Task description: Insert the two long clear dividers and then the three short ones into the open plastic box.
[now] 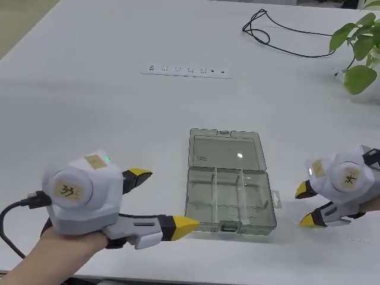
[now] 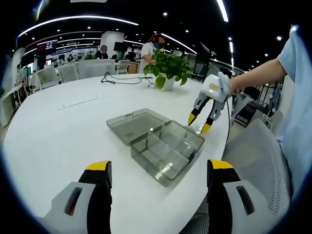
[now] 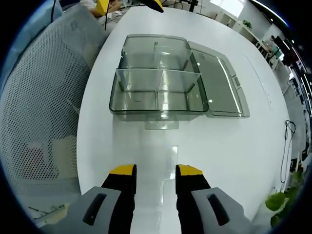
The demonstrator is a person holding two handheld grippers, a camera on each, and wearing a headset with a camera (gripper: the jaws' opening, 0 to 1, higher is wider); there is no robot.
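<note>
Open plastic box (image 1: 231,190) on a white tabletop (image 1: 119,119). Left claw (image 1: 166,199), left of the box, is released. Right claw (image 1: 301,208), right of the box, is partly apart; I cannot tell whether it is grasping anything.

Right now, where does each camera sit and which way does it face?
Head view: above the bench, looking down at the open box; left gripper, right gripper and a hand show.
Left gripper view: left of the box, facing right across it; own open jaws, the person's arm beyond.
Right gripper view: right of the box, facing left; own open jaws.
Shared: all three see the box.
</note>
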